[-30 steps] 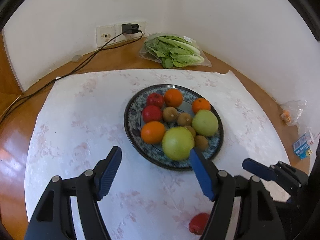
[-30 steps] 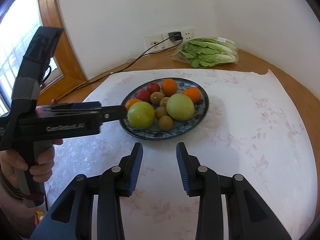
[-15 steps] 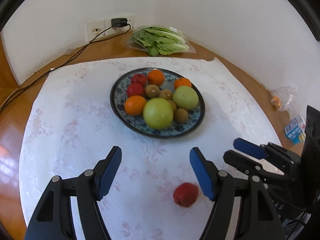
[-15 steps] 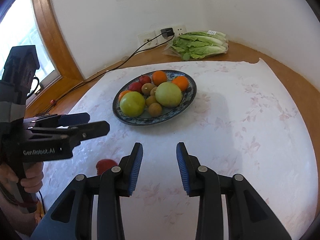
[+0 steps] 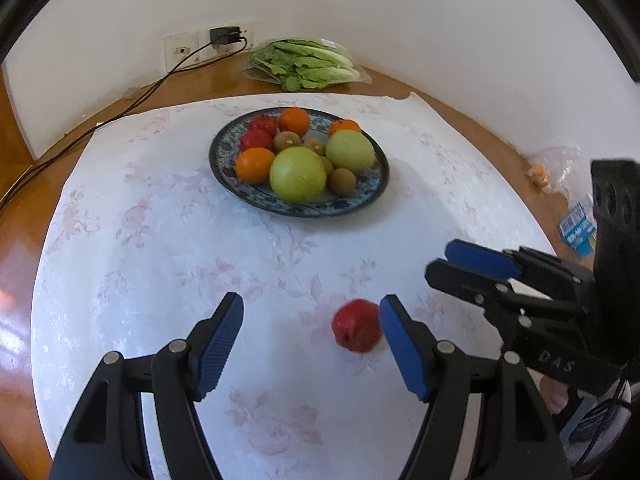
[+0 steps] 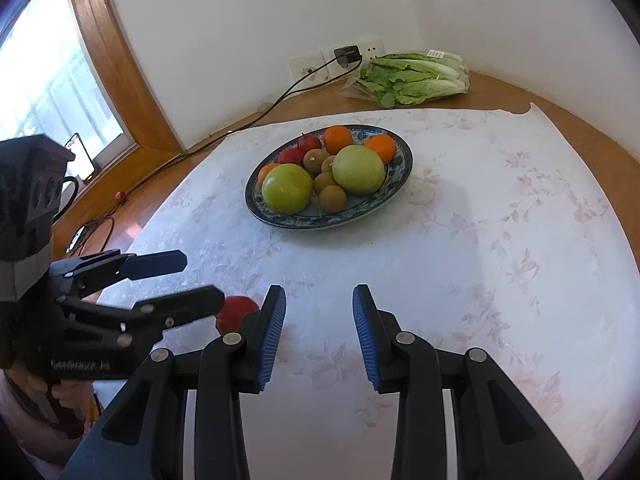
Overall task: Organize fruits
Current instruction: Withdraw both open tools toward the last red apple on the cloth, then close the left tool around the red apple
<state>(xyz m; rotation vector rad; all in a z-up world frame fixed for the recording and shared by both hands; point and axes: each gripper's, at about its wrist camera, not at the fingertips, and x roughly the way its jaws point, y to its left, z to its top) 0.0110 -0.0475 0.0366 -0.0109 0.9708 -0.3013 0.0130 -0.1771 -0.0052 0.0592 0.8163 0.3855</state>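
Observation:
A blue patterned plate (image 5: 376,196) (image 6: 400,184) at mid-table holds two large green fruits, three oranges, two red fruits and several kiwis. A loose red fruit (image 5: 357,330) (image 6: 234,312) lies on the white cloth near the front. My left gripper (image 5: 312,344) is open, and the red fruit sits just inside its right finger. It also shows in the right wrist view (image 6: 188,280). My right gripper (image 6: 319,332) is open and empty, to the right of the red fruit, and shows in the left wrist view (image 5: 464,260).
A bag of lettuce (image 5: 304,65) (image 6: 412,78) lies at the back by the wall sockets, with a black cable (image 5: 160,84) running left. A plastic bag (image 5: 556,168) and a small carton (image 5: 578,232) lie at the table's right edge. A window is at the left.
Both grippers have pulled back from the plate towards the table's front. The loose red fruit has come into view and now lies between my left gripper's fingers.

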